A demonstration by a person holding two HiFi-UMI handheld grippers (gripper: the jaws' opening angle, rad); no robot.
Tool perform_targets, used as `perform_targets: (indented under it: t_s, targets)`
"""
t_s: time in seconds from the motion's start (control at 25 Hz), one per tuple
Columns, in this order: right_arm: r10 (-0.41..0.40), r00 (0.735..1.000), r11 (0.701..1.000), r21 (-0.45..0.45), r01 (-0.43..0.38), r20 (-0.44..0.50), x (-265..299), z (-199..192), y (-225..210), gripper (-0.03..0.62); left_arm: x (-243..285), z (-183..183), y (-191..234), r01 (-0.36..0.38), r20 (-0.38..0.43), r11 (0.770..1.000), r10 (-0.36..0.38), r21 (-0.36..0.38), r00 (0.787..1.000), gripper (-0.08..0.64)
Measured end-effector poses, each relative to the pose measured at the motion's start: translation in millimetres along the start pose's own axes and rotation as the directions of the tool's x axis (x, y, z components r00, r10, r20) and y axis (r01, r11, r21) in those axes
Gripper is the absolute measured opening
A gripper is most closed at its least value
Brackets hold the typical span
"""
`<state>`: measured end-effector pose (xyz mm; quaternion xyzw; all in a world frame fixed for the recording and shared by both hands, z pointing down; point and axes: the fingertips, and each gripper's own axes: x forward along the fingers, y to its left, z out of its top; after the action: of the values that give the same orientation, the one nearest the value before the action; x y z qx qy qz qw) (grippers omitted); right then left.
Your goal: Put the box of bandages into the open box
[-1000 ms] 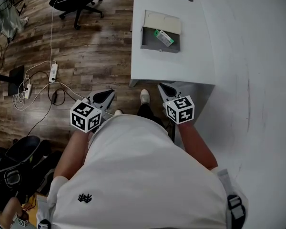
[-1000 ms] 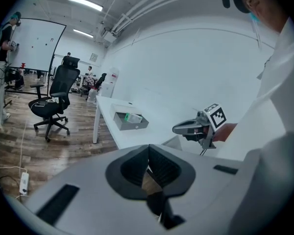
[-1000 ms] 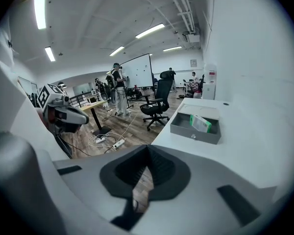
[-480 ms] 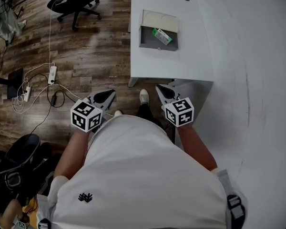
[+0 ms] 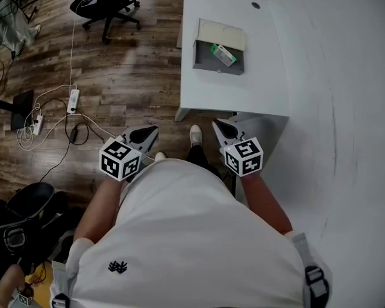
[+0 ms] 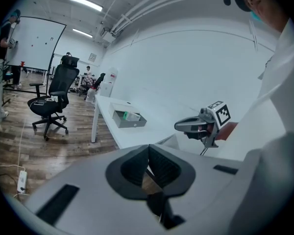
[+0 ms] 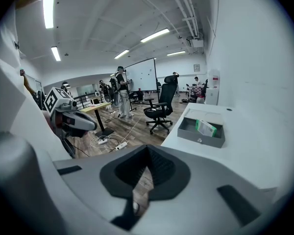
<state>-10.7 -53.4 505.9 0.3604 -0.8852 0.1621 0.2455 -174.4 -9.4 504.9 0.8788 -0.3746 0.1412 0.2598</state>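
Both sets of fingers pressed together, empty, left gripper (image 5: 153,131) & right gripper (image 5: 218,126) well apart from the white surface (image 5: 234,98); green-and-white box of bandages (image 5: 222,54) already lies inside the open grey box (image 5: 217,70) — task looks done, nothing left.

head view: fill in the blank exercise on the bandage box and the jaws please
The box of bandages lies ____ the open box. The table under the open box is ____ in colour. The jaws of the left gripper and the right gripper are ____, with nothing between them.
Missing words: inside; white; shut
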Motion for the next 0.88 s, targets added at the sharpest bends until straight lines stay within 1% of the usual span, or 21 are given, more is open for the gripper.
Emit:
perform_targets:
  t_s: [0.56, 0.72, 0.88]
  targets:
    - [0.035, 0.999, 0.998, -0.06, -0.037, -0.029, 10, -1, 13, 0.006, -4, -16, 12, -0.025, -0.027, 0.999, 0.024, -0.048, 0.999, 0.008]
    - [0.034, 0.999, 0.996, -0.08, -0.038, -0.04, 8, -1, 6, 0.006, 6, -16, 13, -0.026, -0.037, 0.998, 0.024, -0.065, 0.999, 0.008]
    - [0.016, 1.0, 0.998, -0.056, -0.018, -0.026, 1, -1, -15, 0.006, 29, -8, 6, 0.0, -0.056, 0.999, -0.003, -0.051, 0.998, 0.008]
